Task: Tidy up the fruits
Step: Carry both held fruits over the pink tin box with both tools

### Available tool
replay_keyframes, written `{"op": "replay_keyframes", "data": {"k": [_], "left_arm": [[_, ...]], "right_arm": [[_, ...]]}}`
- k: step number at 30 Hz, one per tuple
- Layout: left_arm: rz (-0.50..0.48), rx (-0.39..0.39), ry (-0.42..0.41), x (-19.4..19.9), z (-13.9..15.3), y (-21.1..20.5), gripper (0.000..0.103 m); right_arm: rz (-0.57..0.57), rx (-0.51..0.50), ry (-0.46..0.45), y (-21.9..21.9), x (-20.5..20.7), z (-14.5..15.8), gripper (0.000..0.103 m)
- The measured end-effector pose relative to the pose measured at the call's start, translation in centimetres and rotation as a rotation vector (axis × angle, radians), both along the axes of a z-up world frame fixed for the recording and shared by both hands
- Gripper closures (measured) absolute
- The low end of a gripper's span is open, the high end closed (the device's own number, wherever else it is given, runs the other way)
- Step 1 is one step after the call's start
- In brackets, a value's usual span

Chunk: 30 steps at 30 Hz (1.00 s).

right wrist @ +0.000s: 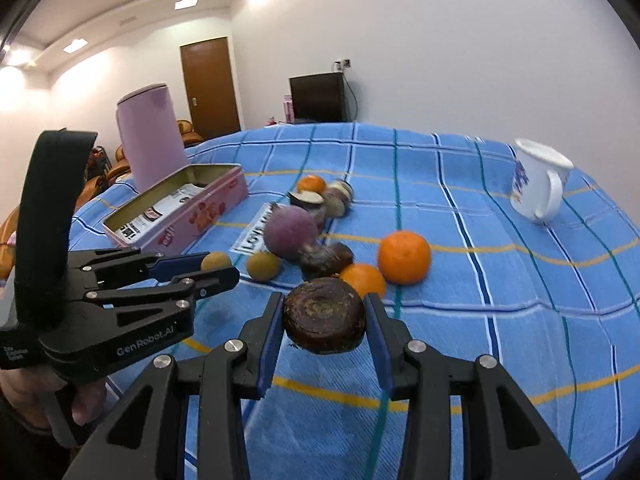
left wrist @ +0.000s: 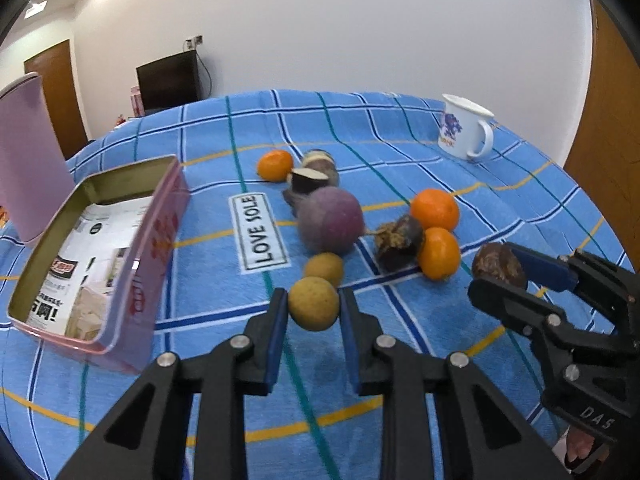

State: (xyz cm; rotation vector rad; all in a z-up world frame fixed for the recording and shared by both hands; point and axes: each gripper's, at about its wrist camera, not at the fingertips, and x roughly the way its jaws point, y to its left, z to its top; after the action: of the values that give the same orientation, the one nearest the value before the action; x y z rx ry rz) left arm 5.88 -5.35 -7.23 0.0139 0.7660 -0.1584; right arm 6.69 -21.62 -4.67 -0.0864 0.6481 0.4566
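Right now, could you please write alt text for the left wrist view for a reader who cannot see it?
The left gripper is shut on a yellow fruit above a blue checked cloth. At right, the right gripper holds a brown fruit. Oranges, a purple fruit and an open pink tin lie beyond.

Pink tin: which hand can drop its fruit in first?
Probably left. The left gripper, shut on a yellow fruit, sits beside the open pink tin; the right gripper is farther away.
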Motion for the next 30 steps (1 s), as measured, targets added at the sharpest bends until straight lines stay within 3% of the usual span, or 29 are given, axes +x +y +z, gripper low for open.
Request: {"op": "replay_keyframes", "data": {"k": [13, 30], "left_arm": [[0.124, 0.022, -0.112, -0.5, 2.6, 5.8, 0.076], [0.238, 0.073, -0.171, 0.6, 4.5, 12.4, 0.076]], "right_arm": [[0.107, -0.013, -0.078, 4.5, 2.2, 3.7, 0.061], [0.202, -0.003, -0.128, 10.5, 5.7, 7.5, 0.061]]}}
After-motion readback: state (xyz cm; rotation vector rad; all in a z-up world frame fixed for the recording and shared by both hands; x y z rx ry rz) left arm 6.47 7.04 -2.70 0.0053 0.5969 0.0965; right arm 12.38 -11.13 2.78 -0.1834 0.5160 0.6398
